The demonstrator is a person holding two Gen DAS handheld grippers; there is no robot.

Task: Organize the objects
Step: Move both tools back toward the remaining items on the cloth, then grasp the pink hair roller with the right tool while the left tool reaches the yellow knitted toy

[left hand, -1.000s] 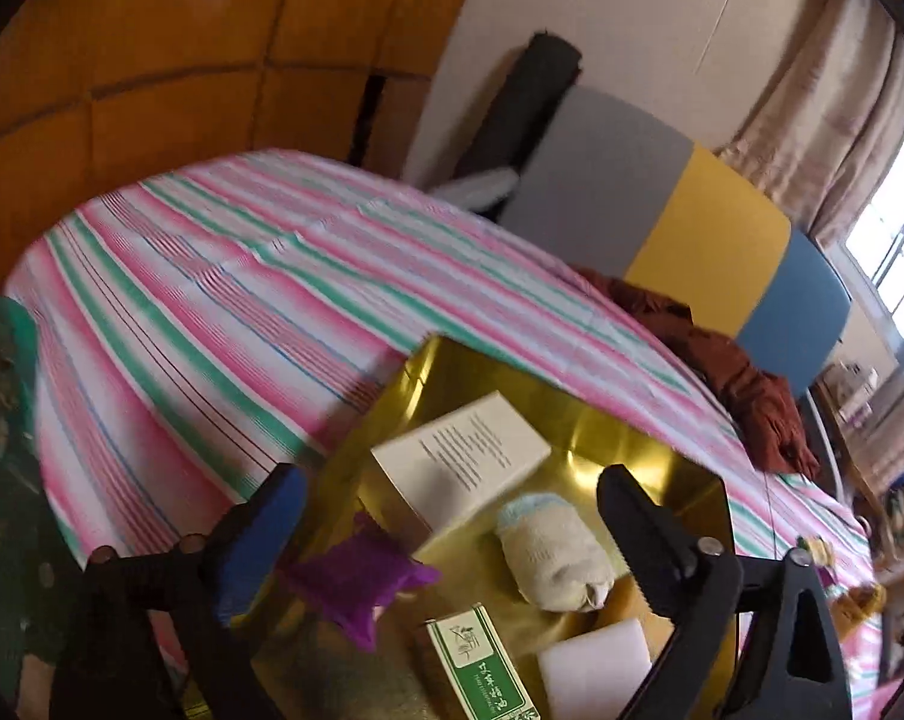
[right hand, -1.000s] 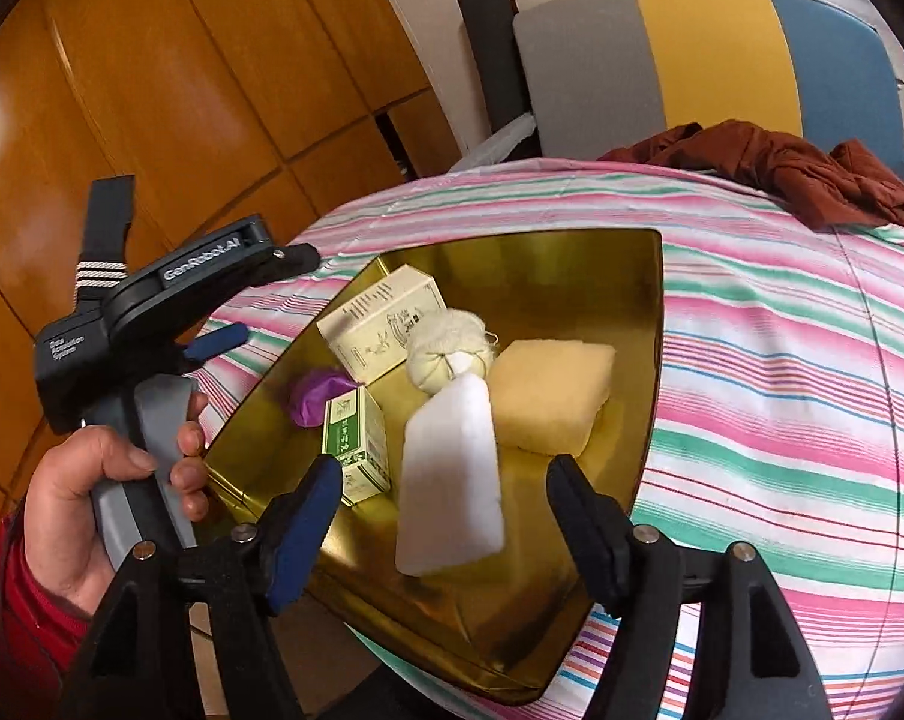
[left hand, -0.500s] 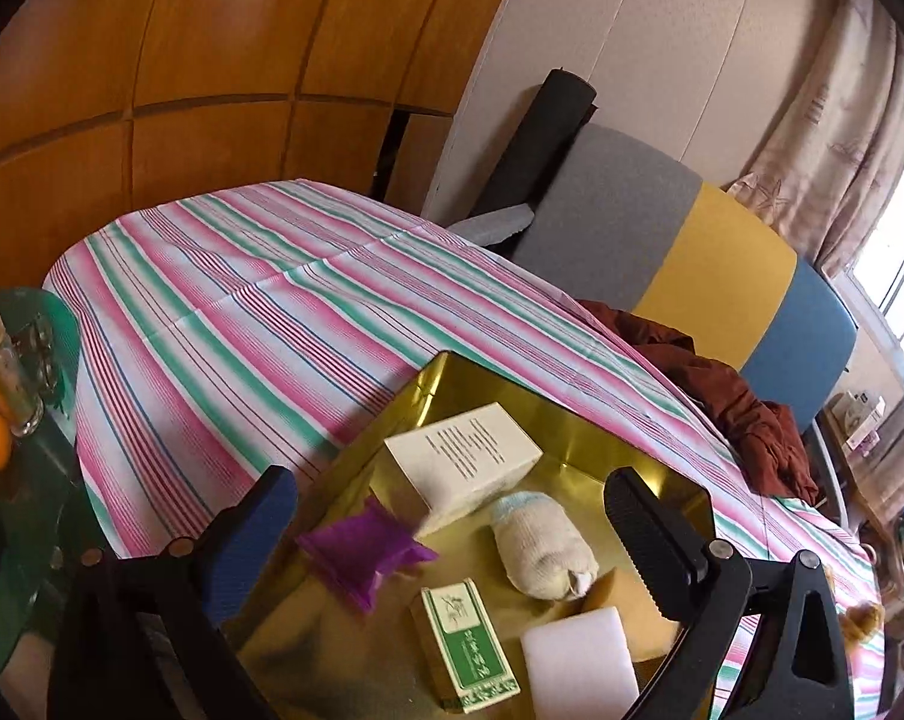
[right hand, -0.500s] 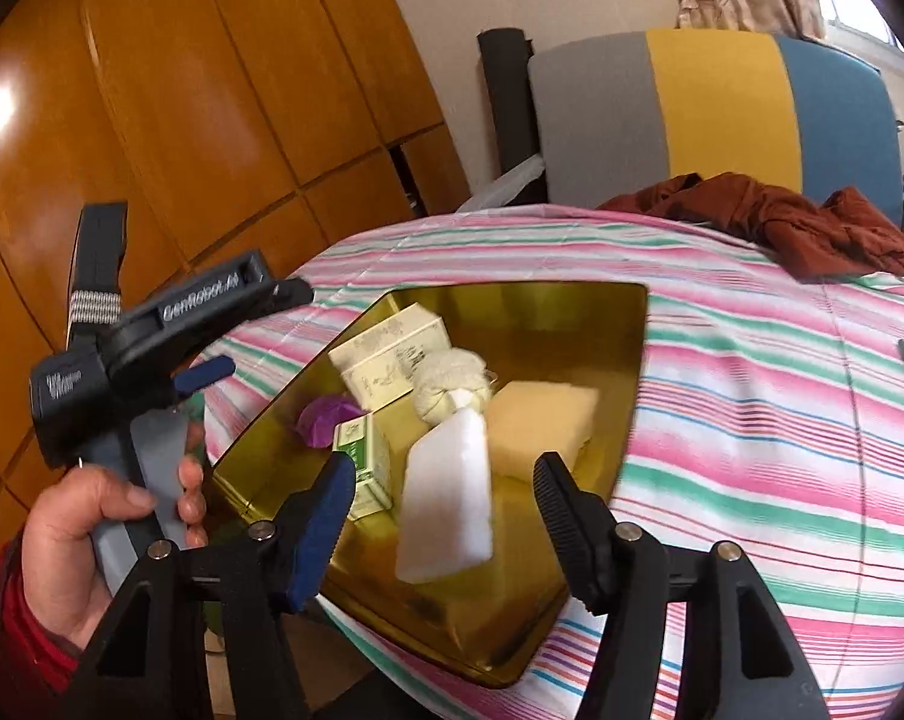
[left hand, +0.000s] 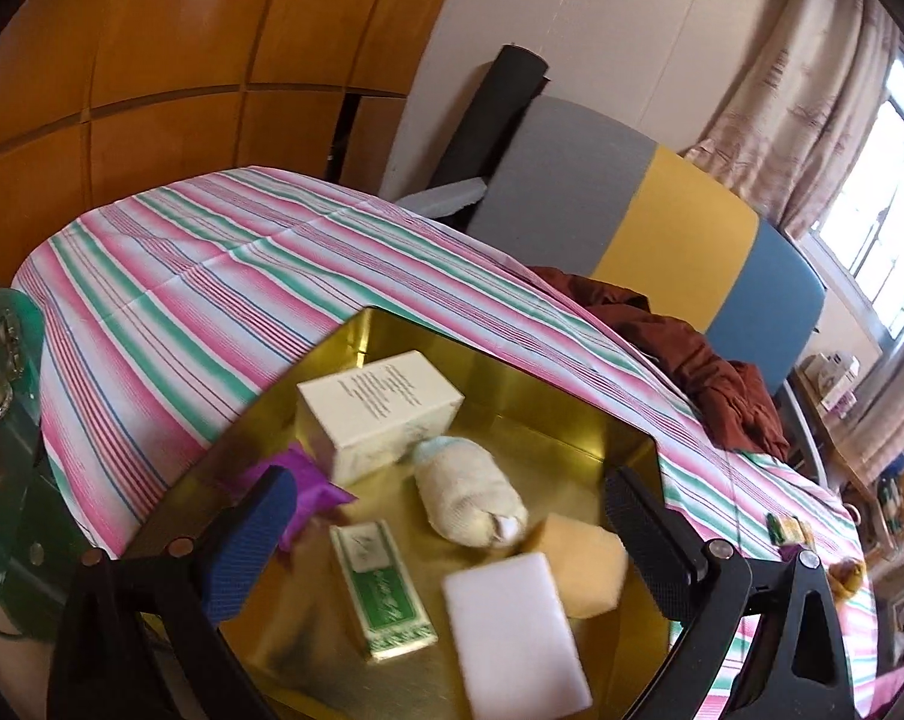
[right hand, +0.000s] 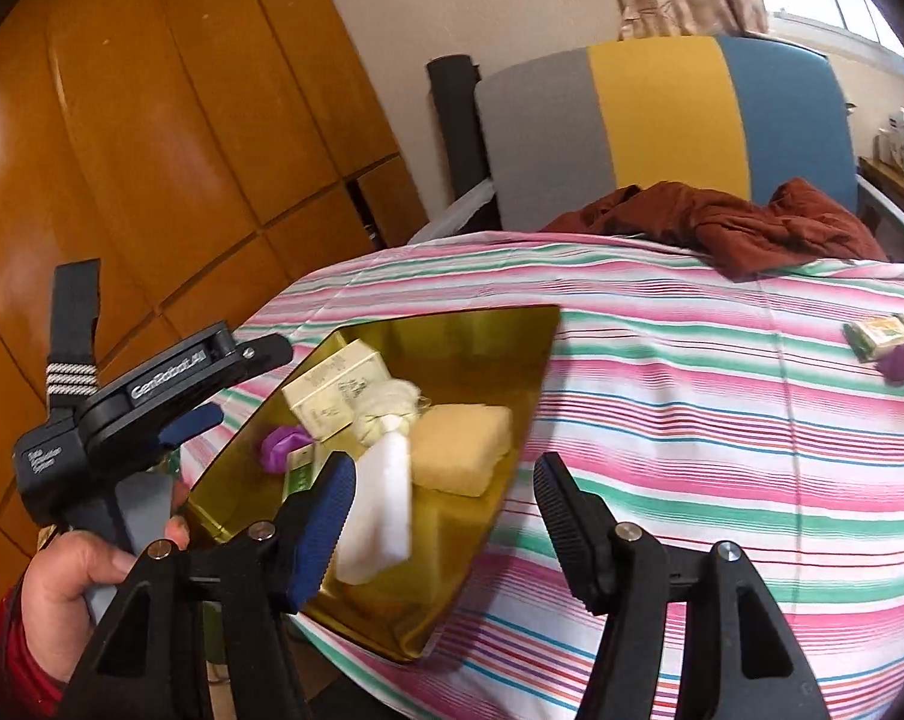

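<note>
A gold tray (left hand: 499, 363) sits on the striped tablecloth near the table's edge. In it lie a cream box (left hand: 380, 408), a purple piece (left hand: 308, 480), a green box (left hand: 383, 588), a rolled white cloth (left hand: 463, 492), a yellow sponge (left hand: 583, 558) and a white sponge (left hand: 517, 630). My left gripper (left hand: 446, 516) hovers open above the tray's near side, empty. My right gripper (right hand: 446, 510) is open and empty, set back from the tray (right hand: 487, 330); the white sponge (right hand: 380, 504) shows beside its left finger. A hand (right hand: 74, 570) holds the left gripper's handle.
A chair (left hand: 661, 228) with a grey, yellow and blue back stands behind the table, a brown garment (left hand: 691, 360) draped over it. A small green packet (right hand: 877, 330) and a purple piece (right hand: 901, 360) lie at the table's far right. A glass side table (left hand: 8, 360) stands left.
Both grippers have drawn back and slightly up from the tray, so more table shows. The right jaws have narrowed a little. The things in the tray stay where they were.
</note>
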